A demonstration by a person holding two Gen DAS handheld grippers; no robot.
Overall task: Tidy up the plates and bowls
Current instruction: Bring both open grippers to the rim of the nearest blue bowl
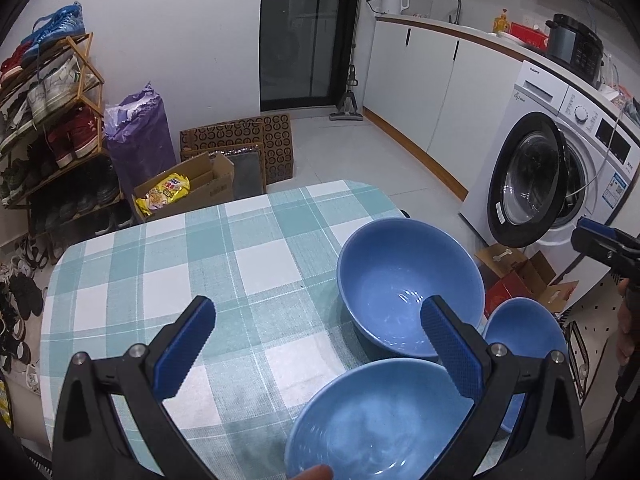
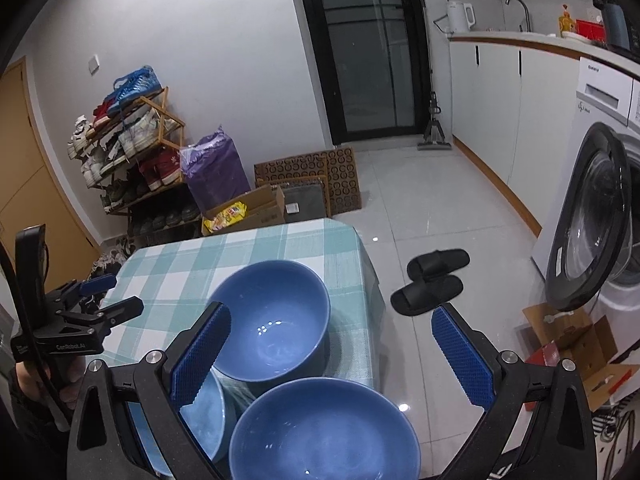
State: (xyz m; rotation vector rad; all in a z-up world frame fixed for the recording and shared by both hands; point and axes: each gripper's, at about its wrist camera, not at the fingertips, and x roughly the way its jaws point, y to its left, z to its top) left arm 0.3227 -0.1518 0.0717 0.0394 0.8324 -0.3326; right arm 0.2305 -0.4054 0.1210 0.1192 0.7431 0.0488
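Left tongs (image 1: 316, 344): wide open and empty, hovering over the near part of the table; the pale bowl lies just under and right of the right finger.
Right tongs (image 2: 332, 352): wide open, holding nothing, over the table's near right corner; the near dark bowl sits directly below between the fingers.
Pale bowl (image 1: 372, 420): lightest blue, upright, at the near edge of the table, left of the near dark bowl and touching or nearly touching it. A fingertip shows at the bottom edge of the left view.
Near dark bowl (image 2: 324, 432): deeper blue, upright and empty, at the near right corner; part of it seems to overhang the edge, though I cannot tell for sure.
Far bowl (image 1: 412, 284): largest of the three, upright, just beyond the other two on the right side of the table.
Table (image 1: 168, 264): covered in a teal and white check cloth; its left half is bare.
Key relation: the bowls are round, so no long axis matters; all three cluster on the right, and the right tongs are nearer the two dark bowls, the left tongs nearer the pale one.
Likely next: probably nesting the smaller bowls into the far bowl, gripping by a rim.
Plates: none visible in either view.
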